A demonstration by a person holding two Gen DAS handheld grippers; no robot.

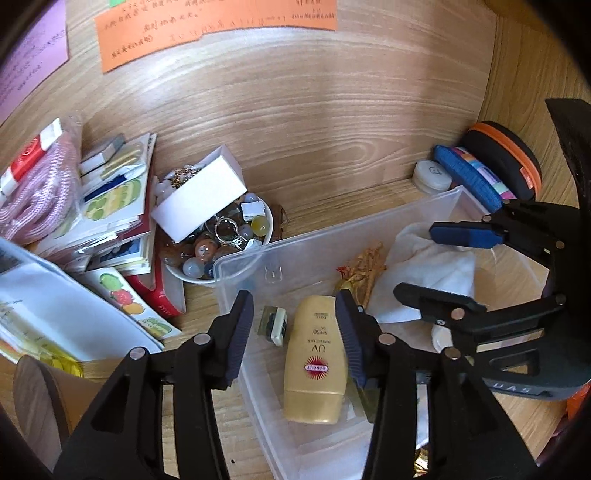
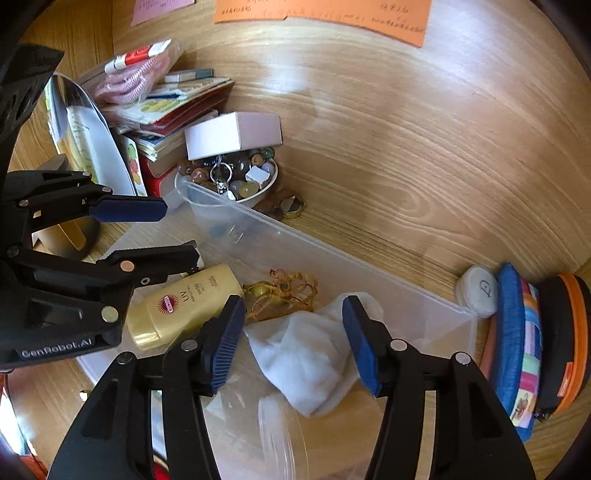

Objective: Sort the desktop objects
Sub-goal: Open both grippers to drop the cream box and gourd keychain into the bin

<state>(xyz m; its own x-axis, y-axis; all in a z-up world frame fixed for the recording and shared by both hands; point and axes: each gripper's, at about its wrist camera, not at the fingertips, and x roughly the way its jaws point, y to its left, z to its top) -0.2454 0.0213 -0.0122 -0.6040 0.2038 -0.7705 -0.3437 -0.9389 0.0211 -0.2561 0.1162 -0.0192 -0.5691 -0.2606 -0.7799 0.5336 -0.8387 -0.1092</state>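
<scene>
The left gripper (image 1: 295, 328) hangs over the near left part of a clear plastic bin (image 1: 369, 218), and its jaws stand apart with nothing pinched. A gold sunscreen bottle (image 1: 316, 360) lies flat on the bin floor, right under the gap and a bit toward the right jaw. The bottle's long side runs from near to far in the left wrist view, with the cap end near, so it lines up with the fingers and the jaws could close across its thin sides. A tiny square thing (image 1: 275, 325) sits just beside the bottle on the left.

The right gripper (image 2: 293, 339) is released too, holding nothing. A soft white cloth (image 2: 310, 365) lies in the bin under its gap, so this hand is nearer the cloth, and the left hand is nearer the bottle. A gold tassel charm (image 2: 280, 295) rests between the bottle and the cloth.

The bin sits on a wooden desk (image 1: 295, 147) with a wooden back wall. Far left is a bowl of beads (image 1: 221, 247) with a white box (image 1: 201, 197) on top, next to a pile of booklets (image 1: 118, 206). Far right stand a small white jar (image 1: 432, 177), a striped pouch (image 2: 517, 343) and an orange-edged black case (image 1: 506, 162). Orange paper (image 1: 218, 29) hangs on the wall
</scene>
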